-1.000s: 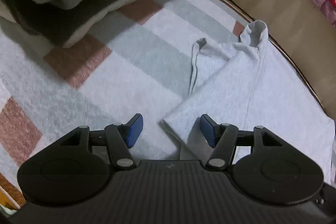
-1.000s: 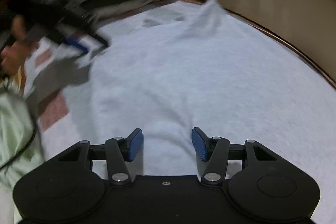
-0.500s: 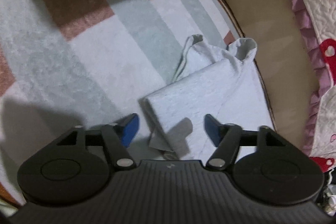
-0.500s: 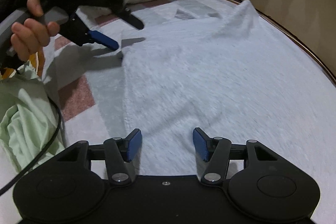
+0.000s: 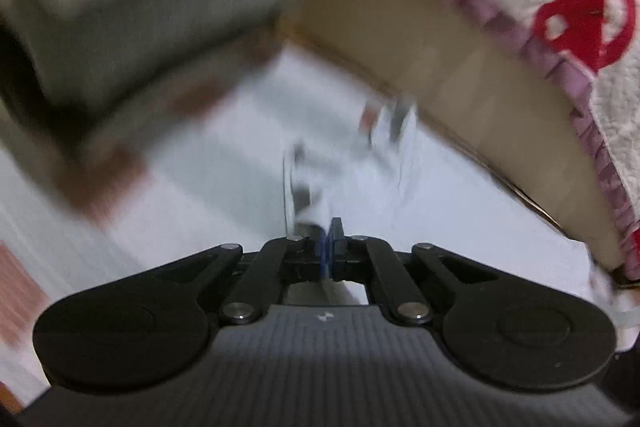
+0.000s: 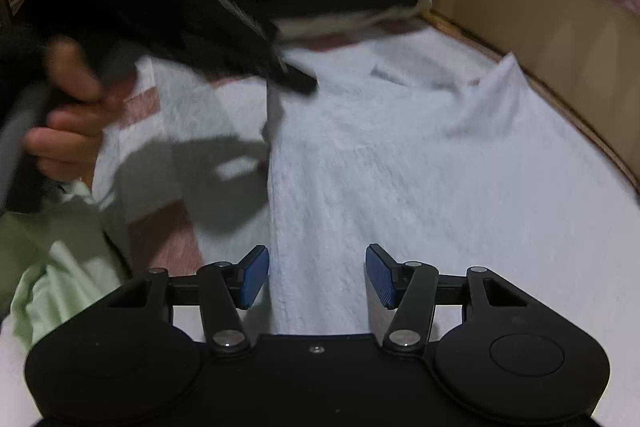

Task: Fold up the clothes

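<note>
Cloth pinched: left gripper has just closed on the pale shirt edge; right gripper hangs open over it.

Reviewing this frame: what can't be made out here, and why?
- Left wrist view: motion blur smears the folded stack and the pale grey shirt; how much cloth the shut left gripper pinches is unclear.
- Right wrist view: the left gripper and hand are blurred.
- The green garment is cut off by the left edge.
- The shirt's near hem hides behind the open right gripper.
</note>
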Demonstrator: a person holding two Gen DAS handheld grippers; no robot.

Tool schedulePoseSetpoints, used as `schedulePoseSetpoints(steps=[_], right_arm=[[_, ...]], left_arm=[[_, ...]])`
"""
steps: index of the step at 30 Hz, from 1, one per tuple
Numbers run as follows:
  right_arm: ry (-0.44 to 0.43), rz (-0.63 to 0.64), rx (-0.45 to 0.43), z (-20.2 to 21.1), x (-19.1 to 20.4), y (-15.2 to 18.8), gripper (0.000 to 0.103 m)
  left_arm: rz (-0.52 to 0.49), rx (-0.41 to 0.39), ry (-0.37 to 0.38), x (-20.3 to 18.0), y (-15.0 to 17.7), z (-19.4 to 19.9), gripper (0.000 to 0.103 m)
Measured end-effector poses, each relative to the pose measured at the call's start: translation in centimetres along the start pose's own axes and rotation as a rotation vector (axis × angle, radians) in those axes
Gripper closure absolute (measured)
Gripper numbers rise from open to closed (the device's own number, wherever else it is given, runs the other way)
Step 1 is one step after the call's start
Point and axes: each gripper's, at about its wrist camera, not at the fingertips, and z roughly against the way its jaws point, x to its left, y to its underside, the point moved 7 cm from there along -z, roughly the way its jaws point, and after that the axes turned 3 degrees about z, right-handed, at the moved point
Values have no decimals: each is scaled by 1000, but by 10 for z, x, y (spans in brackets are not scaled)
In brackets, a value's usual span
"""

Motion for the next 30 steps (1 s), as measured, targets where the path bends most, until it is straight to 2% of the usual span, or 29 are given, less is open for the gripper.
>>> schedulePoseSetpoints(steps=[2, 4, 7, 9, 13, 15, 19, 20, 21, 23, 24, 25, 27, 30], right_arm=[[-10, 25, 1, -6, 2, -4, 43], [-22, 42, 30, -17, 4, -3, 44], [-4, 67, 41, -30, 3, -2, 44], [-1, 57, 22, -30, 3, -10, 44], [28, 92, -74, -25, 6, -39, 44], [41, 135, -78, -30, 9, -50, 40], [46, 226, -104, -53, 13, -71, 38], [66, 259, -94, -60, 10, -74, 42], [90, 265, -84, -65, 6, -77, 63], [66, 141, -70, -64, -12, -84, 101], [36, 35, -85, -60, -24, -86, 100], [6, -72, -99, -55, -35, -89, 100], [-39, -288, -110, -48, -60, -86, 100], [-135, -598, -143, -37, -92, -76, 100]], left_arm=[[2, 43, -37, 3, 8, -5, 103], [69, 135, -40, 13, 20, -18, 103], [86, 138, -34, 26, 13, -20, 103], [128, 138, 29, 32, 5, -20, 103], [251, 148, 189, 39, -6, -29, 103], [229, 128, 235, 36, -12, -24, 103], [111, 93, 271, 16, -13, -8, 103], [85, 99, 268, 12, -12, -5, 103], [60, 105, 264, 8, -11, -2, 102], [54, 124, 250, 6, -10, 5, 97], [72, 132, 248, 9, -11, 8, 88], [105, 141, 253, 13, -10, 10, 71], [202, 176, 289, 22, -8, 9, 53], [399, 249, 356, 35, 3, -8, 50]])
